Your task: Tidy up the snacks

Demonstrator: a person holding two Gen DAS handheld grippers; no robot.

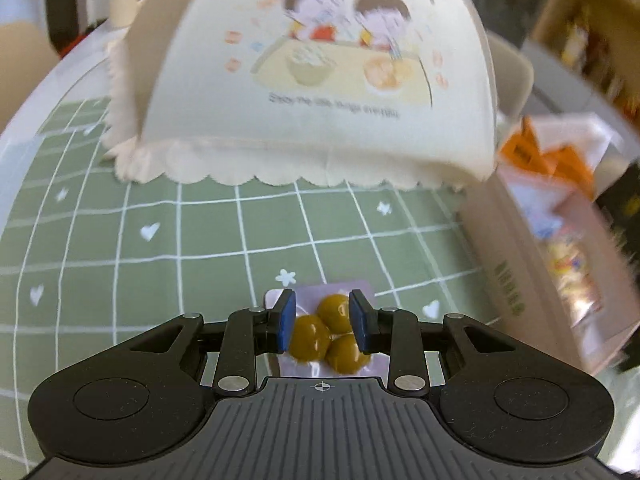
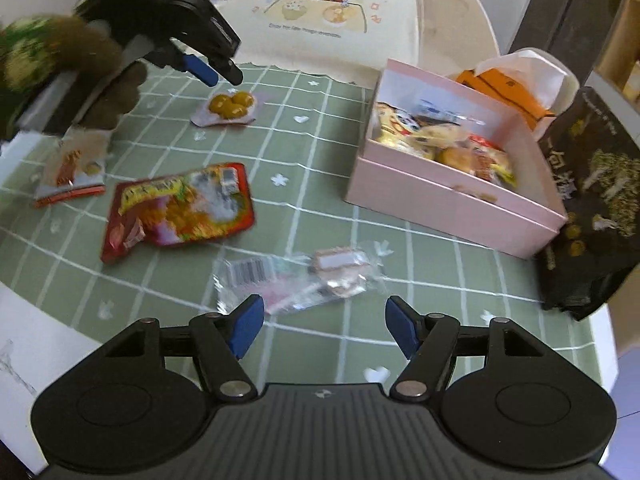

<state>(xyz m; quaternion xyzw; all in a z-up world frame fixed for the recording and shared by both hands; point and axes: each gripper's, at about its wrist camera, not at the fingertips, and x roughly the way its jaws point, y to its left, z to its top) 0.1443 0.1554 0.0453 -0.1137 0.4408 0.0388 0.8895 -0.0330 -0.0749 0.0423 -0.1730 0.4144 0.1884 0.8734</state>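
- In the right wrist view the right gripper (image 2: 324, 326) hovers with its blue pads well apart and nothing between them; both hang above the green checked cloth (image 2: 320, 152).
- Just beyond its fingertips, at about twelve o'clock, lies a clear-wrapped snack (image 2: 298, 276), its long axis running roughly nine to three, across the line of the fingers. The right hand is plainly the nearer one to it, so I judge this the natural next pick for that side.
- Farther out at ten o'clock lies a red snack packet (image 2: 180, 210), and at nine o'clock a small orange-edged packet (image 2: 72, 172).
- At two o'clock stands the pink box (image 2: 460, 204), already holding several wrapped snacks, near the cloth's right edge.
- At eleven o'clock, far across the cloth, the yellow-ball pack (image 2: 228, 108) lies flat; the left gripper (image 2: 216, 70) hangs just above and beside it.
- In the left wrist view the left gripper (image 1: 324, 326) straddles the yellow-ball pack (image 1: 328, 332) with pads part-way apart; they look close to the balls, but I cannot tell whether they press.
- The box lies at two o'clock from that gripper.
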